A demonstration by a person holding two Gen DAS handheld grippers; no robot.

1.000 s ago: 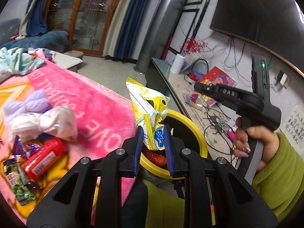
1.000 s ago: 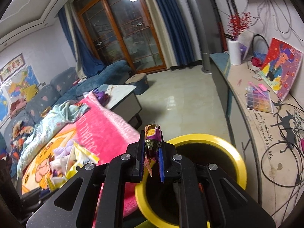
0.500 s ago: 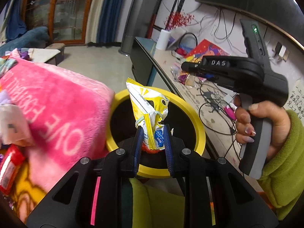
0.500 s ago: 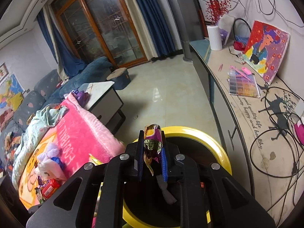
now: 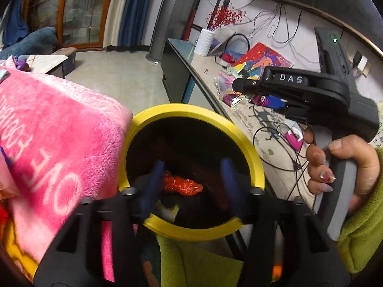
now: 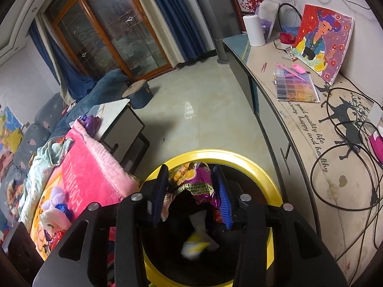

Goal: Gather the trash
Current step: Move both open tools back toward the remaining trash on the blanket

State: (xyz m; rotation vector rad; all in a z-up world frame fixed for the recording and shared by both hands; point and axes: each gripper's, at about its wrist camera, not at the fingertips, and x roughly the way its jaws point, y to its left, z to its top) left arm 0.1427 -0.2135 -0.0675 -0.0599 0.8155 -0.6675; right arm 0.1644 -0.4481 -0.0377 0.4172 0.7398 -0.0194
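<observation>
I am holding both claws over the round black bin with the yellow rim [image 5: 249, 148], which is standing just beside the fluffy pink blanket with pale lettering [image 5: 59, 129]. My left gripper [image 5: 191, 186] has just been opening its jaws and they are now standing wide, with nothing between the blue pads; the picture is blurred with motion there. Through the gap I am seeing a crumpled red wrapper [image 5: 183, 185] lying at the bottom of the bin. In the right wrist view a yellow and white snack packet [image 6: 195, 246] is showing as a blur inside the bin, below the fingers.

My right gripper [image 6: 191, 191] has also just been opening. A crinkled purple and gold foil wrapper [image 6: 196, 181] is sitting between its blue pads, over the bin's mouth. It is lying against the right pad, but I cannot tell whether it is touching the left one.

From the left camera I am seeing a hand [image 5: 344, 167] in a green fleece sleeve [image 5: 359, 234] gripping the right tool's handle.
</observation>
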